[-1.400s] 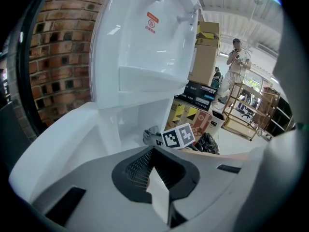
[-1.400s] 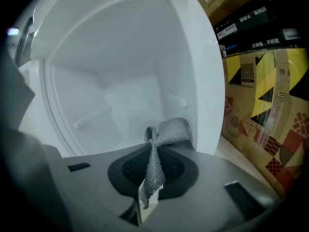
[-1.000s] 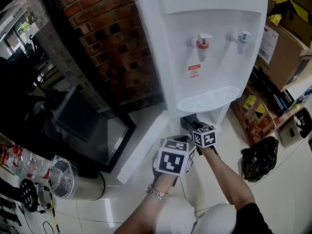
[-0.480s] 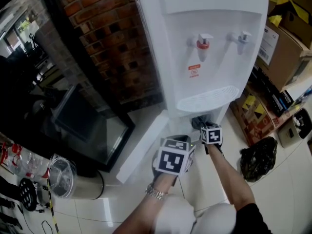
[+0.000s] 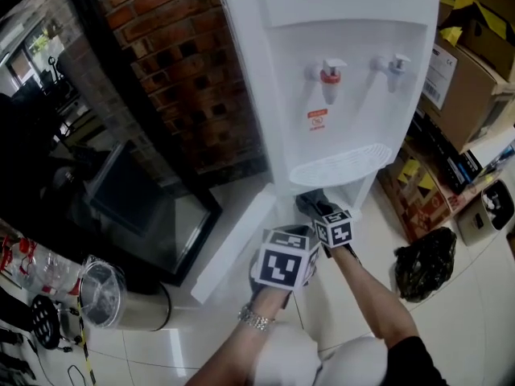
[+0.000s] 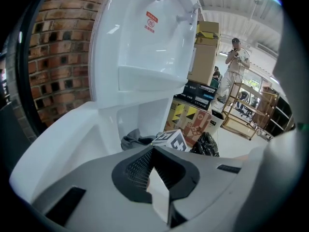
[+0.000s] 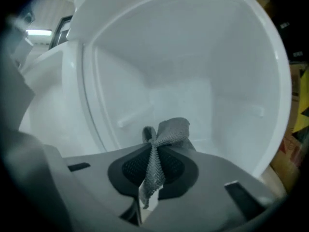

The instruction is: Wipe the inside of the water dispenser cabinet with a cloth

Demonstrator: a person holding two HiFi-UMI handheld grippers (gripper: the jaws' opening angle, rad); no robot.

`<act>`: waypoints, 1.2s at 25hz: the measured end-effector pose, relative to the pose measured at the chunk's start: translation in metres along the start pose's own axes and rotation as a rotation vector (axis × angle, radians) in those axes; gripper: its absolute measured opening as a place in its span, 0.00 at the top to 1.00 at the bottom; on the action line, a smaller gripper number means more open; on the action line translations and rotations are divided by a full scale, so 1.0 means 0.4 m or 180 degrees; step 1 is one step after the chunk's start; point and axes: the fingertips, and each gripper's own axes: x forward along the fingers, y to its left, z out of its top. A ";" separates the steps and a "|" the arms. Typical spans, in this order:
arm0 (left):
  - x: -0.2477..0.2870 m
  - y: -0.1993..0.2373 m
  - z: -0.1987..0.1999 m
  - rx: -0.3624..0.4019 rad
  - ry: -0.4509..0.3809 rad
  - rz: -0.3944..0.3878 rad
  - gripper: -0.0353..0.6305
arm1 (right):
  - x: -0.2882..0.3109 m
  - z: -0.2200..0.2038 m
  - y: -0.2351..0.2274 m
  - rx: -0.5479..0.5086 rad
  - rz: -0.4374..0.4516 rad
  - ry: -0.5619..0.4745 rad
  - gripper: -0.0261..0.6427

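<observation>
I pinch the cloth in my right gripper, low centre, ready to wipe the cabinet. My left gripper idles outside, fingers pressed together.

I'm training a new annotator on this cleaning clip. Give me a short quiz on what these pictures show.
1. True or false: the right hand-held gripper is shut on the cloth.
2. The cabinet door is: A) open, B) closed, C) missing.
3. Fill in: in the head view, the red tap sits to the ___ of the other tap.
Key: 1 true; 2 A; 3 left.
</observation>
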 end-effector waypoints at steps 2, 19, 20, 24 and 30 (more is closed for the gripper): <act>-0.004 0.008 -0.001 -0.0009 -0.0002 0.0024 0.94 | 0.026 -0.027 0.025 -0.0105 0.0046 0.0082 0.93; -0.001 0.004 -0.001 0.0038 0.0011 -0.0016 0.94 | -0.068 -0.028 -0.227 0.0329 -0.0844 0.0159 0.93; -0.001 0.008 -0.003 0.0034 0.0016 -0.0006 0.94 | -0.057 -0.019 -0.210 0.0312 -0.0766 0.0120 0.93; 0.000 0.014 -0.008 0.0025 0.0032 0.0009 0.94 | -0.006 -0.015 -0.097 0.0131 -0.0318 0.0075 0.93; 0.001 0.015 -0.008 0.0037 0.0032 0.0001 0.94 | 0.050 -0.024 0.047 -0.0234 0.0210 0.0072 0.93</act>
